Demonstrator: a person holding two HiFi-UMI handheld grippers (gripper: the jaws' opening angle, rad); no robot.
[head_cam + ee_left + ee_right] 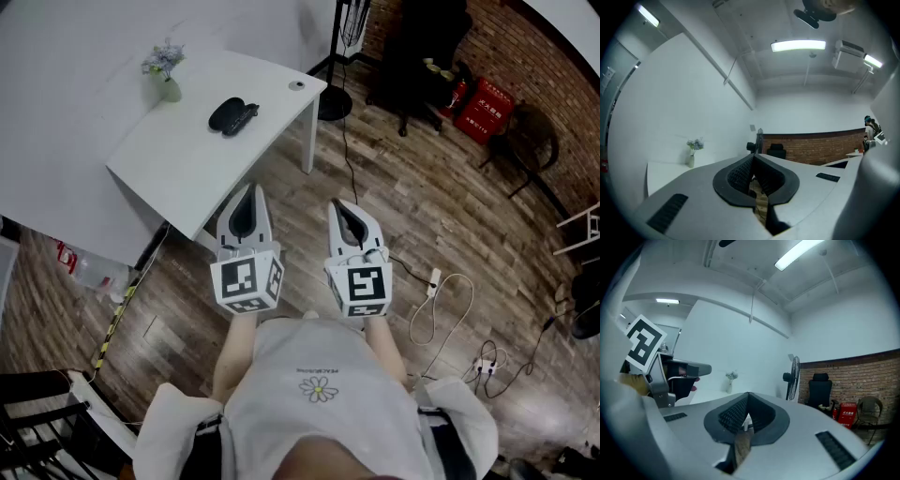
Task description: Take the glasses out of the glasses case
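Observation:
The black glasses case (232, 115) lies on the white table (183, 164), near its far right corner; it is too small to tell whether it is open. Both grippers are held level and side by side in front of the person, over the wooden floor just short of the table's near edge. My left gripper (250, 190) has its jaws together with nothing between them, as the left gripper view (753, 157) also shows. My right gripper (343, 205) is likewise shut and empty (748, 395). The case shows in neither gripper view.
A small vase of flowers (166, 73) stands at the table's far left. Beyond the table are a fan stand (333, 98), a black office chair (417, 56) and red boxes (483, 108). Cables and a power strip (434, 279) lie on the floor at right.

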